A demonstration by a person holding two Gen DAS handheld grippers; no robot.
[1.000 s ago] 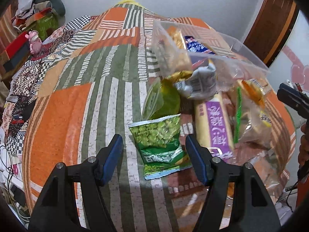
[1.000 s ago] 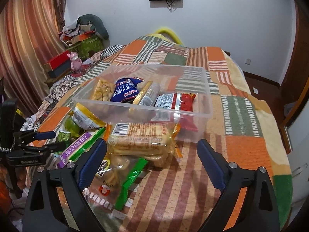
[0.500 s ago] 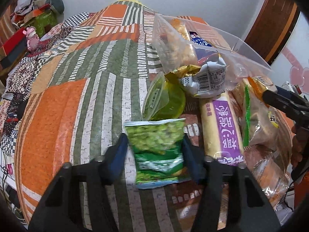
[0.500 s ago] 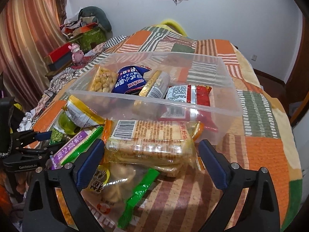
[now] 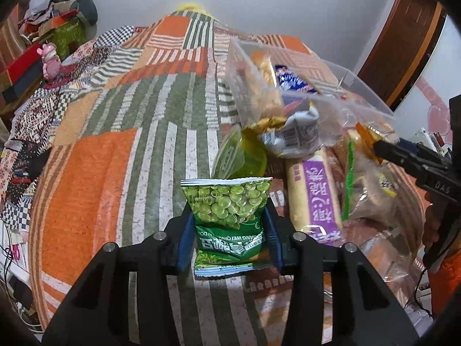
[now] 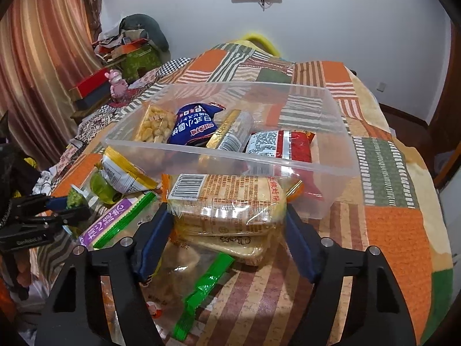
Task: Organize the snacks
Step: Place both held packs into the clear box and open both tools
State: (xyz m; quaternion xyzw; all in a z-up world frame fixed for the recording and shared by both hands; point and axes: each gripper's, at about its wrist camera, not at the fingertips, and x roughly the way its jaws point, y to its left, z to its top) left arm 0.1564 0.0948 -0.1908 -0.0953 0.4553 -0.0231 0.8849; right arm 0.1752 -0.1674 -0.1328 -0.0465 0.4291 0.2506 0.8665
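Note:
My left gripper (image 5: pixel 229 238) is shut on a green pea snack bag (image 5: pixel 227 201), its blue pads pressing both sides just above the bedspread. My right gripper (image 6: pixel 226 239) has closed onto a clear pack of orange rice crackers (image 6: pixel 227 201), which lies against the near wall of a clear plastic bin (image 6: pixel 340 132). The bin holds a blue packet (image 6: pixel 193 127), a corn snack bag (image 6: pixel 154 124), a gold-edged packet (image 6: pixel 230 135) and a red packet (image 6: pixel 285 145). The left gripper also shows at the left edge of the right wrist view (image 6: pixel 69 210).
Loose snacks lie by the bin: a purple-labelled pack (image 5: pixel 317 190), a yellow-green jelly cup (image 5: pixel 242 155), a white and gold bag (image 5: pixel 291 135), and a green-sealed clear bag (image 6: pixel 201 288). A patchwork bedspread (image 5: pixel 115 144) covers the bed. Clutter and a pink toy (image 6: pixel 116 82) stand at the far left.
My left gripper moved forward and closed on the green pea bag. My right gripper moved forward and closed around the rice cracker pack.

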